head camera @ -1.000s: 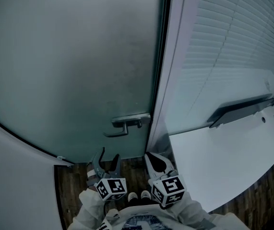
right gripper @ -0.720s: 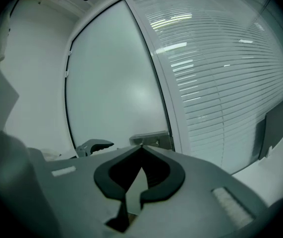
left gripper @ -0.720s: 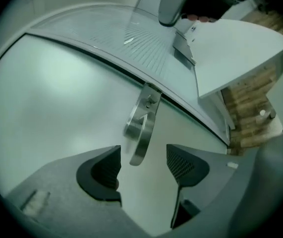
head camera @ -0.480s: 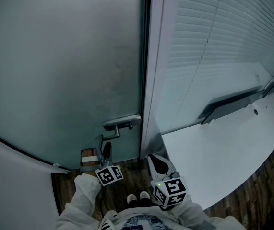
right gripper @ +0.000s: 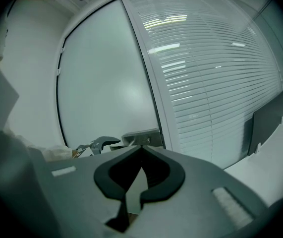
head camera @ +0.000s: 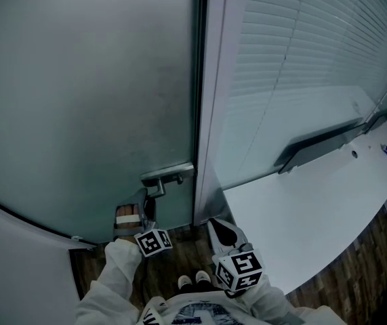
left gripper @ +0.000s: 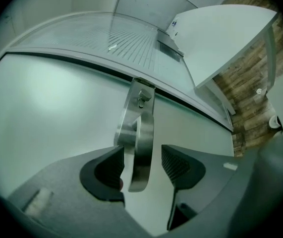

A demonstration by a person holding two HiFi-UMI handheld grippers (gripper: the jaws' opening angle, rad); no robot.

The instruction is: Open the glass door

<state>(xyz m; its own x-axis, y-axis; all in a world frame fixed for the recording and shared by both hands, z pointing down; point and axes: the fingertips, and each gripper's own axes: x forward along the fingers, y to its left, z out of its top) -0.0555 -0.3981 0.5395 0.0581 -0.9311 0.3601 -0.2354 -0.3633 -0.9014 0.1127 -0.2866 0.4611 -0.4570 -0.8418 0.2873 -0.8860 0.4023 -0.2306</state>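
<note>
The frosted glass door (head camera: 85, 80) stands closed, with a steel lever handle (head camera: 160, 179) near its right edge. My left gripper (head camera: 144, 209) is rolled on its side right at that handle. In the left gripper view the lever (left gripper: 142, 133) runs between the two pads (left gripper: 112, 166), with a slim gap still showing on the right side; the jaws of the left gripper (left gripper: 141, 150) are closing. My right gripper (head camera: 223, 231) hangs lower, to the right of the door's edge. Its tips meet in the right gripper view, so the right gripper (right gripper: 141, 148) is shut with nothing in it.
A pale door frame (head camera: 210, 114) borders the door on the right, then a glass wall with blinds (head camera: 301, 59). A white desk top (head camera: 315, 208) juts in at the right. A white curved wall (head camera: 17, 263) closes the left. Wooden floor (head camera: 179, 256) lies below.
My left gripper has gone forward from near the floor to the lever and rolled onto its side, so the lever now sits between its jaws. The right gripper has hardly moved.
</note>
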